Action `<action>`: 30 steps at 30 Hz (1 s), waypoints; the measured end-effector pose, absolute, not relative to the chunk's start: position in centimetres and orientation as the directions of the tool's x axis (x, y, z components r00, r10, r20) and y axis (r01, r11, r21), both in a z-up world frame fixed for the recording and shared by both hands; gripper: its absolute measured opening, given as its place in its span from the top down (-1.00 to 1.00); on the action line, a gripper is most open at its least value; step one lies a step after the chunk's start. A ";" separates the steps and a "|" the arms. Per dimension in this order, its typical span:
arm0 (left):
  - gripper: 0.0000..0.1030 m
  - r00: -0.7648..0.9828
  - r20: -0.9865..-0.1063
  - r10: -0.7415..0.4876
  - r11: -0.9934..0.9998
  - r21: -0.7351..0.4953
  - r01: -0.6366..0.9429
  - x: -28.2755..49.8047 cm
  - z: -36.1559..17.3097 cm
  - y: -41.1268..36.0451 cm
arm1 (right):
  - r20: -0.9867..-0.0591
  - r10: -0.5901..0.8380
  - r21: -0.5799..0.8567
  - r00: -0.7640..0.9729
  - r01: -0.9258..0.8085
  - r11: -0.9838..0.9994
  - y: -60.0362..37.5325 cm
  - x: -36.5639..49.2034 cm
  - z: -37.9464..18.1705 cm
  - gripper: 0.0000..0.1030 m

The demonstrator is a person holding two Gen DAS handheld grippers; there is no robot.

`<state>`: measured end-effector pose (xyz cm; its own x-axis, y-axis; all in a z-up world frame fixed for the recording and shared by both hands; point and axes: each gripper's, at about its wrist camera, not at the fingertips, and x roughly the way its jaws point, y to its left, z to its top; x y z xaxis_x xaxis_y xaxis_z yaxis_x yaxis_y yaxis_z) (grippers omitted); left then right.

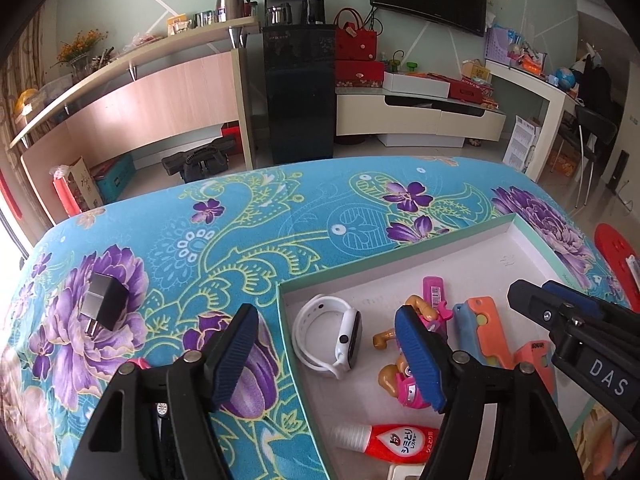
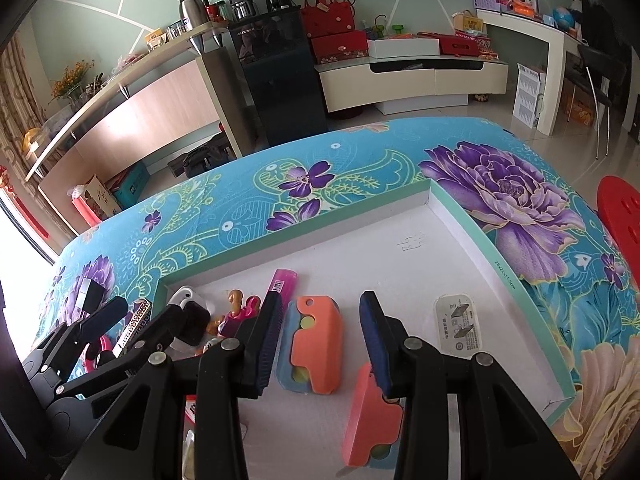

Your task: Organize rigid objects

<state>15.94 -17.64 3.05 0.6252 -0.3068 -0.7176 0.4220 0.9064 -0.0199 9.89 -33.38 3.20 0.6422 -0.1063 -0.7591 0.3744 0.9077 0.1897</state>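
A shallow white box with a green rim [image 1: 420, 240] [image 2: 460, 208] lies on the flowered table. It holds a white smartwatch [image 1: 332, 336], a pink toy figure [image 1: 404, 384], a red glue bottle [image 1: 396, 442], a pink comb [image 2: 282, 284], two orange-and-blue toys [image 2: 316, 336] [image 2: 374, 416] and a white charger [image 2: 458, 326]. A black charger block [image 1: 106, 306] lies on the cloth, left of the box. My left gripper [image 1: 328, 354] is open and empty over the box's left rim. My right gripper [image 2: 322, 344] is open and empty above the orange toys.
A red stool [image 2: 622, 216] stands beyond the table's right edge. A small patterned item [image 2: 134, 326] and something pink [image 1: 138, 362] lie on the cloth by the left gripper. The table's far edge drops to the floor.
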 end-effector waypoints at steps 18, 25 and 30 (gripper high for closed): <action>-0.74 0.666 -0.735 -0.131 0.978 0.014 0.208 17.9 3.6 -12.2 | -0.779 -0.124 0.118 0.614 0.338 0.934 -31.4 11.1 2.8 -0.39; -1.00 0.674 -0.732 -0.104 0.986 0.012 0.165 18.2 3.3 -11.0 | -0.789 -0.143 0.082 0.597 0.334 0.939 -30.7 11.7 2.3 -0.64; -1.00 0.670 -0.739 -0.069 0.994 0.006 0.109 18.8 3.1 -9.3 | -0.794 -0.153 0.059 0.589 0.326 0.944 -30.1 12.0 2.1 -0.84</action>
<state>18.77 -9.33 3.07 0.6698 -0.0693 -0.7393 0.1092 0.9940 0.0057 11.99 -30.13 2.06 0.5886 -0.1534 -0.7937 0.3258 0.9436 0.0592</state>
